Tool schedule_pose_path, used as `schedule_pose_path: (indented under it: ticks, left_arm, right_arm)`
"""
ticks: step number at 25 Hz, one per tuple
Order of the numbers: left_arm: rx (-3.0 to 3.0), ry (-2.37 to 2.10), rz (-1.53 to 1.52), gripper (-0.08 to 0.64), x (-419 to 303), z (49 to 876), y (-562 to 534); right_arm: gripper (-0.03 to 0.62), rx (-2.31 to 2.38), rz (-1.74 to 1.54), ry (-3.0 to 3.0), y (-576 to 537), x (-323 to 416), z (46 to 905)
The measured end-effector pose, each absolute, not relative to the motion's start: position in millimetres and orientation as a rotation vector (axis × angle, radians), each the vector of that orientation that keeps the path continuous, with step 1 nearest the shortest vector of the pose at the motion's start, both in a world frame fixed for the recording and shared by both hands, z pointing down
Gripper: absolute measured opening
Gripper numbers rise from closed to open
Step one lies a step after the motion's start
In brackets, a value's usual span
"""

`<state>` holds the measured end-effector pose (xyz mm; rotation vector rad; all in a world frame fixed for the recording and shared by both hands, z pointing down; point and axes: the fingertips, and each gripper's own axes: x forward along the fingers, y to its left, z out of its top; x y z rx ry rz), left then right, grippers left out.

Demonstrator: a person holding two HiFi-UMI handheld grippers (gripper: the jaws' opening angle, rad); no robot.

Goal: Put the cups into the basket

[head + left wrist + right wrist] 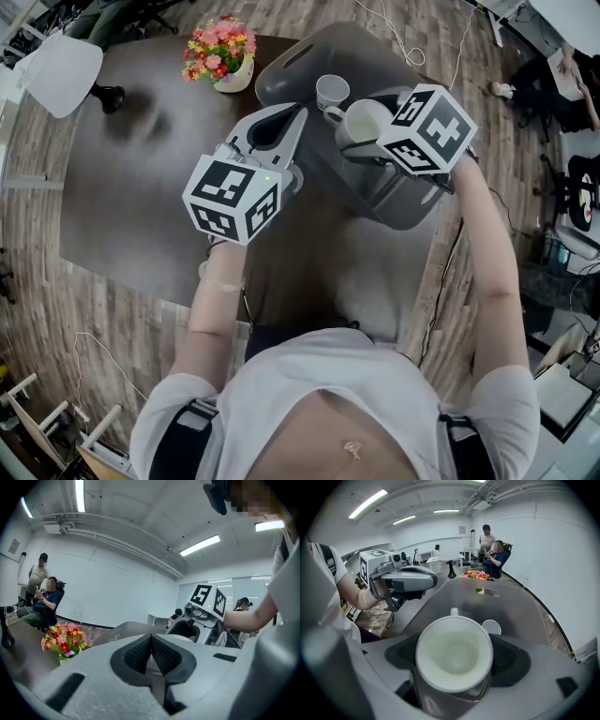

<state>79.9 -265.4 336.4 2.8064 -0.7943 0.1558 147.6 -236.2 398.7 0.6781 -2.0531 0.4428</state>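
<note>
White cup (453,651) sits clamped between right tongs (457,663), over grey basket (298,67)

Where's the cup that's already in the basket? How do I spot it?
Look at the grey basket on the dark table. Two white cups are there. The held cup is clamped in the right gripper; the loose cup stands free inside the basket, nearer the flowers.

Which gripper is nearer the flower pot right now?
Left. The left gripper, shut and empty, hangs at the basket's left edge, the side facing the flower pot. The right gripper, clamped on a white cup, is farther away over the basket's middle.
</note>
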Motion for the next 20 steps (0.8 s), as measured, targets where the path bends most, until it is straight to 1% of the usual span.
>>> schedule_pose_path:
  ticks: [14,20]
  left_arm:
    - [2.767,-0.881,0.099,0.011,56.8,363.0,-275.8]
    - [2.768,-0.864,0.065,0.011,52.1,359.9,-283.3]
  right_arm:
    - [0.413,0.657,0.478,-2.015,-273.1,126.0,466.4]
    - [0.413,0.649,0.462,-2.008,-288.3,108.3,489.8]
